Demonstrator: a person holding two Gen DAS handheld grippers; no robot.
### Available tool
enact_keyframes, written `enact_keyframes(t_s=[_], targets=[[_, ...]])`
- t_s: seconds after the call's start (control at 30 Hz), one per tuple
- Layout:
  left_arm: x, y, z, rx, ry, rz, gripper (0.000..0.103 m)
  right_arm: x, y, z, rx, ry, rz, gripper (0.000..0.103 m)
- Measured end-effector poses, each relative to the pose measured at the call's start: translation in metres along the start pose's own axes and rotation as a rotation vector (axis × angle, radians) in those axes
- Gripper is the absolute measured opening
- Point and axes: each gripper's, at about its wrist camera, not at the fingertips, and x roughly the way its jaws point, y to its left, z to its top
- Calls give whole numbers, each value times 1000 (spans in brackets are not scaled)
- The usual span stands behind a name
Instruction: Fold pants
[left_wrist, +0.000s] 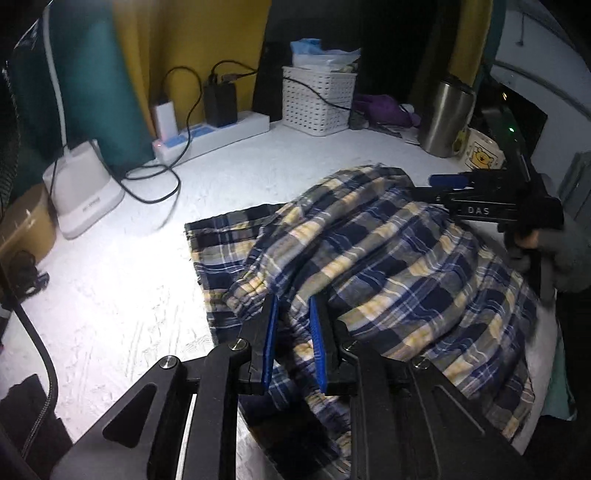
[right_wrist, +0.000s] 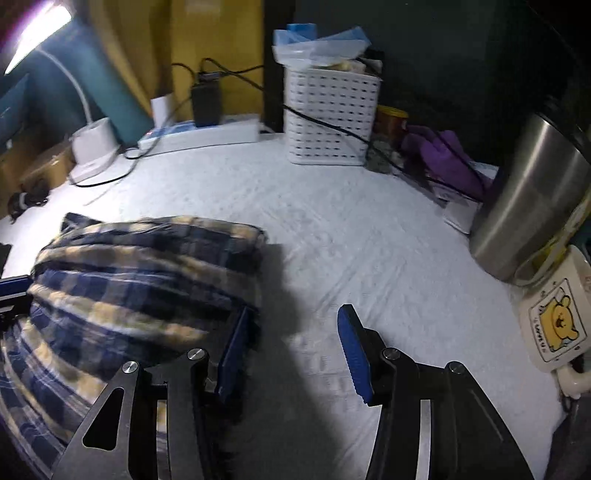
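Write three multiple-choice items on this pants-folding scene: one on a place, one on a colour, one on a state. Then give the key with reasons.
1. Where does the white basket stand?
A. at the back of the table, right of the power strip
B. on the pants
C. on the floor

2. What colours are the pants?
A. plain red
B. blue, cream and grey plaid
C. green stripes

3. How is the right gripper?
A. shut on the steel cup
B. clamped on the mug
C. open, nothing between its pads

Key: 1 A, the right wrist view shows it beside the strip at the table's far edge. 2 B, the plaid shows in both views. 3 C, bare white table shows between its blue pads.
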Motion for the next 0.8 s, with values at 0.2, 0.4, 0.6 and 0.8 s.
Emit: enact_keyframes(t_s=[0.2, 0.4, 0.6, 0.8], targets=[[-12, 11, 10, -51, -47, -4, 18, -9, -15, 8, 56, -26, 24, 52], [-17, 8, 18, -51, -70, -13, 18, 4, 12, 17, -9, -19, 83, 52], [12, 19, 11, -69, 1, 53, 28, 18, 10, 17, -5, -13, 71, 58], [4, 24, 18, -79, -10, 75, 31, -2, -3, 7, 21, -18, -16, 59]])
